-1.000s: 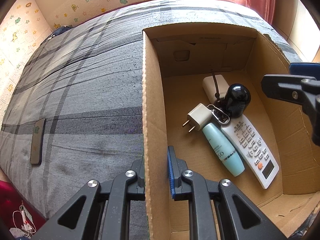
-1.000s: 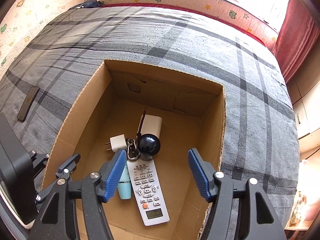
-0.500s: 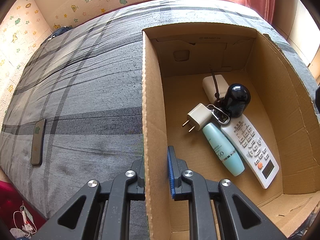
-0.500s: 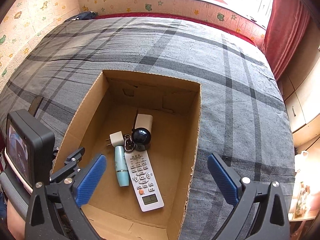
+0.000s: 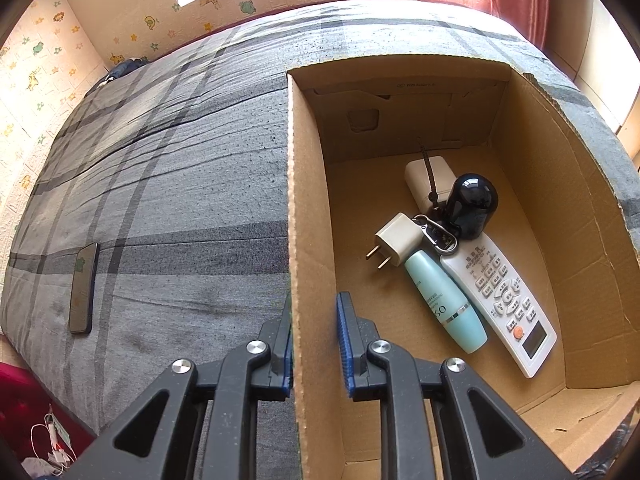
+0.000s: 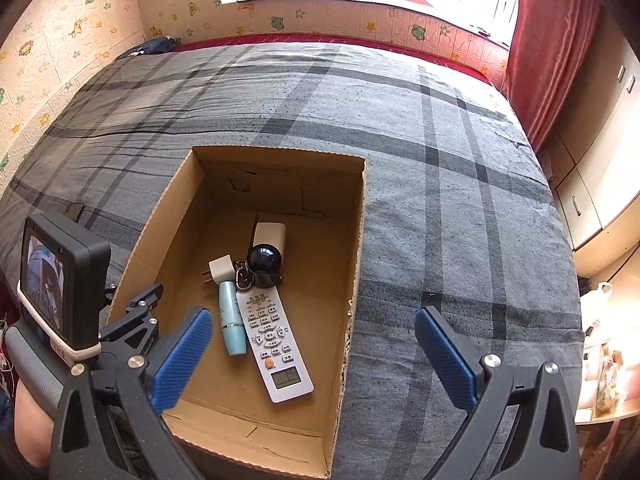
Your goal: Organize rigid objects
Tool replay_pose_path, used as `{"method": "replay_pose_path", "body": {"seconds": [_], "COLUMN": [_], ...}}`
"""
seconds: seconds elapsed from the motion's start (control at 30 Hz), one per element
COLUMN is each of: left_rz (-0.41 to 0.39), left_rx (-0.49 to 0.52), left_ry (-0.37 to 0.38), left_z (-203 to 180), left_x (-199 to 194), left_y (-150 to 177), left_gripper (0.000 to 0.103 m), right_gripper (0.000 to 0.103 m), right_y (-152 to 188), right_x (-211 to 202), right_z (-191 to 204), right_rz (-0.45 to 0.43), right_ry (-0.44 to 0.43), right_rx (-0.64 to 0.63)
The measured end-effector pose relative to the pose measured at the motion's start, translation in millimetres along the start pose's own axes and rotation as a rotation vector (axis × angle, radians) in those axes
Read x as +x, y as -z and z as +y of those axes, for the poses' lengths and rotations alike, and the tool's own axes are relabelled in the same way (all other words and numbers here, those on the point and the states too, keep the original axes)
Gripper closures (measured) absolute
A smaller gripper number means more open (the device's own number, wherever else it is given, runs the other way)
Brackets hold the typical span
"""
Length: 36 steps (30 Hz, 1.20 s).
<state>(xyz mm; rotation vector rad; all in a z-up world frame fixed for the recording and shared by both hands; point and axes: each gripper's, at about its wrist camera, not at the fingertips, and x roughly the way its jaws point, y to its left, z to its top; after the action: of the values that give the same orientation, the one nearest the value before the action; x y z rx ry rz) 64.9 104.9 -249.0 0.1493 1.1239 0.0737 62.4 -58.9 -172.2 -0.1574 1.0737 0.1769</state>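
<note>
An open cardboard box (image 5: 293, 200) sits on the bed. Inside lie a white remote (image 5: 500, 296), a teal bottle (image 5: 444, 300), a white plug adapter (image 5: 396, 240), a dark dome-topped object (image 5: 470, 204), a metal clip (image 5: 436, 234) and a white block (image 5: 428, 180). My left gripper (image 5: 314, 300) straddles the box's left wall; its jaws are opening, and the pads look just off the cardboard. The right gripper (image 6: 312, 316) hovers wide open above the box's near right part (image 6: 356, 280), holding nothing. The remote (image 6: 272, 332) and the bottle (image 6: 232, 320) lie below it.
A dark phone (image 5: 82, 288) lies on the grey plaid bedcover (image 5: 180, 180), left of the box. Papered walls run along the far side and the left. On the right are a red curtain (image 6: 556, 40) and cabinets (image 6: 600, 184). Cables lie on the floor (image 5: 52, 440).
The right gripper opened wide, rose and drew back from the box, leaving the left wrist view. The left gripper stayed on the wall, its jaws loosening slightly.
</note>
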Motion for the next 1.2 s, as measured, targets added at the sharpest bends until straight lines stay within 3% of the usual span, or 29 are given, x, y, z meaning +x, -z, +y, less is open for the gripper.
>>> {"method": "replay_pose_path", "body": {"seconds": [0.07,0.23,0.33,0.4,0.5,0.63,1.2], "left_rz": [-0.010,-0.057,-0.093,-0.122,-0.127,-0.154,-0.246], "left_rx": [-0.008,-0.027,-0.025,-0.031,-0.026,-0.018,-0.117], "left_ry": [-0.014,-0.027,-0.042,-0.050,-0.058,-0.074,-0.019], "left_z": [1.8,3.0,0.5,-0.4,-4.6,-13.1,-18.7], "left_x": [-5.5,-27.1,-42.0,-54.2,-67.7,-87.9,-172.4], "left_y": [-0.5,0.9,3.6,6.6,9.0,15.4,52.1], "left_gripper": [0.060,0.027,0.017,0.015,0.002,0.001,0.000], "right_gripper": [0.000,0.000,0.000,0.000,0.000,0.000,0.000], "right_y": [2.7,7.4,11.1,14.8,20.7,27.8,61.8], "right_x": [-2.0,-11.7,-17.9,-21.6,-28.3,-39.6,-110.1], "right_z": [-1.0,-4.6,-5.9,-7.1,-9.3,-11.5,-13.9], "right_rz": [0.000,-0.017,-0.031,-0.039,-0.055,-0.073,-0.178], "right_ry": [0.001,-0.004,-0.008,-0.007,-0.013,-0.015,-0.003], "right_rx": [0.002,0.006,0.009,0.013,0.023,0.029,0.036]}}
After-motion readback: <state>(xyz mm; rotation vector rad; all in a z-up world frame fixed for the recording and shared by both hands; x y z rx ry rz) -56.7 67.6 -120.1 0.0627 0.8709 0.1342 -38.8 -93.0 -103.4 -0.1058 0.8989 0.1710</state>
